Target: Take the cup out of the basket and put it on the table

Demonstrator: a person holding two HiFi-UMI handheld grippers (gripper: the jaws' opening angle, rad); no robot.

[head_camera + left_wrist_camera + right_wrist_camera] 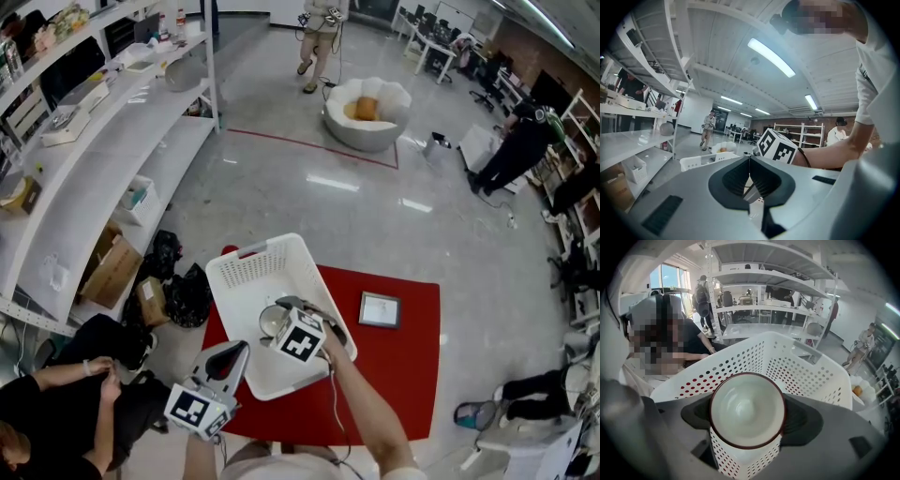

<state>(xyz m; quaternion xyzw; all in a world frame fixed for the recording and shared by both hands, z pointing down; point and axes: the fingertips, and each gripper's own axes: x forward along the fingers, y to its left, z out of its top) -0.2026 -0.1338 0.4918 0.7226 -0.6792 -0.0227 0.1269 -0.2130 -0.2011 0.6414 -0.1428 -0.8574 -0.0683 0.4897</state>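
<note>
The right gripper [281, 317] is clenched on the cup [747, 409], one jaw on each side of its red-rimmed body, inside the white basket [246, 274]; the left gripper [232, 353], jaws pressed together and empty, hovers just beside the basket's near-left corner; the basket stands on the red tabletop [405, 367].

The basket [246, 274] stands on the far left part of the worktop [403, 375], covering its far left corner and reaching past the far edge. The cup [271, 322] is inside the basket, toward its near right corner, between the fingers of the right gripper [284, 316], which reaches in from the near side. A flat slab [380, 309] lies on the worktop just right of the basket. The left gripper [234, 352] is at the near left edge, outside the basket.
</note>
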